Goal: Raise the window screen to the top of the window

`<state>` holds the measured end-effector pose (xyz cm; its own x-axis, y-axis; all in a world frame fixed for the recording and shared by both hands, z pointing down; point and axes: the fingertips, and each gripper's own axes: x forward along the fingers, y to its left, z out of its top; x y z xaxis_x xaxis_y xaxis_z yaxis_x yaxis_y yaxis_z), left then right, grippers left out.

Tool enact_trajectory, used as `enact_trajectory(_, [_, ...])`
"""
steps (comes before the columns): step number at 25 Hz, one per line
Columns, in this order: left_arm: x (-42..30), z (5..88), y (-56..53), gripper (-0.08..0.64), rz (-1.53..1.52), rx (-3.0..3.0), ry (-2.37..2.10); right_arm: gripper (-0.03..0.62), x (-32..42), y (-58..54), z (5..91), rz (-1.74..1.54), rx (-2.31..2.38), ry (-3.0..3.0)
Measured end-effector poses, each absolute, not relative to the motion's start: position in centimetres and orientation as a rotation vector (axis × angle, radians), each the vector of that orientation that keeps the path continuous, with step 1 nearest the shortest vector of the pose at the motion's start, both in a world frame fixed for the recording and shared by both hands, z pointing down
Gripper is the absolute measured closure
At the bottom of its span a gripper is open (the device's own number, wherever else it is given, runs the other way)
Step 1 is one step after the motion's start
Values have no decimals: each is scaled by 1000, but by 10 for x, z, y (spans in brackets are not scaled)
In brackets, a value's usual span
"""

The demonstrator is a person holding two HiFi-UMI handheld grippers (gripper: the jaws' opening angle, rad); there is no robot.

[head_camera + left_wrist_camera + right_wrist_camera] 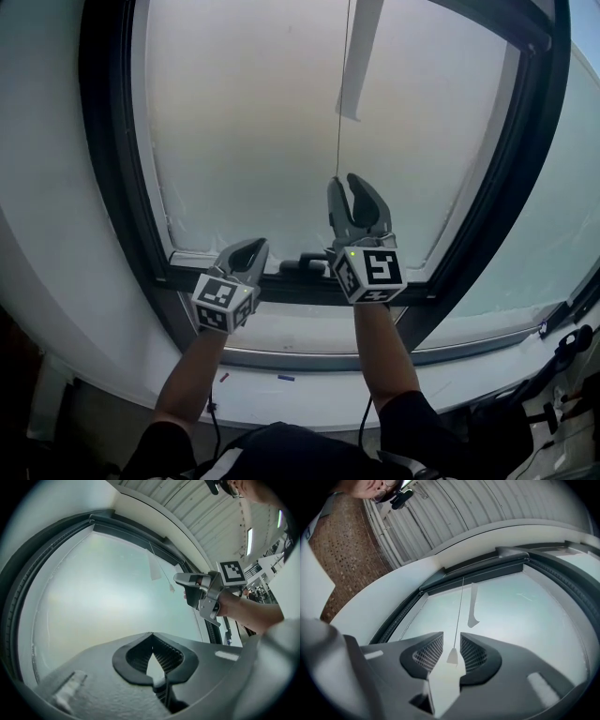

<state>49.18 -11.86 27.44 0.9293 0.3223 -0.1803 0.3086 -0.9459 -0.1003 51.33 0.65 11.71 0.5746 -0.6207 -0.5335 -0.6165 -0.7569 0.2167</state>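
Note:
The frosted window screen (272, 122) fills the dark frame, its bottom bar (300, 267) low over the sill. A thin pull cord (339, 103) hangs down in front of it. My right gripper (347, 184) points up at the cord, open; in the right gripper view the cord's small cone-shaped end piece (453, 656) hangs between the pads of this gripper (452, 637), untouched. My left gripper (255, 246) sits at the bottom bar's left part, shut, tips together (152, 633), with nothing seen between them. The left gripper view shows the right gripper (178, 578) from the side.
A white strip (359, 56) hangs from the top beside the cord. The dark window frame (117, 187) surrounds the pane, with a white sill (309, 384) below. A second pane (562, 216) lies to the right; dark objects (567, 347) sit at the sill's right end.

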Motion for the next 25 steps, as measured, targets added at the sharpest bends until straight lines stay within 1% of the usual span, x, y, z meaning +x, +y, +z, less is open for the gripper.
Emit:
enact_trajectory(4, [479, 277, -116, 557, 395, -3030, -541, 488, 507, 23, 149, -875, 2831, -1055])
enact_trajectory(8, [465, 293, -112, 557, 424, -3042, -612, 491, 500, 43, 209, -739, 2917, -1001])
enact_trajectory(10, [460, 305, -108, 557, 431, -3043, -637, 507, 494, 52, 241, -668, 2939, -958])
enact_trajectory(12, [455, 321, -102, 557, 422, -3057, -661, 526, 484, 56, 271, -601, 2940, -934])
enact_trajectory(17, [429, 361, -72, 557, 395, -3098, -771, 535, 441, 75, 348, -387, 2938, -924])
enact_trajectory(19, [411, 376, -57, 557, 359, -3109, -798, 537, 419, 96, 374, -314, 2961, -907])
enact_trajectory(25, [381, 436, -18, 557, 150, -3158, -788, 577, 384, 155, 431, -145, 3058, -906])
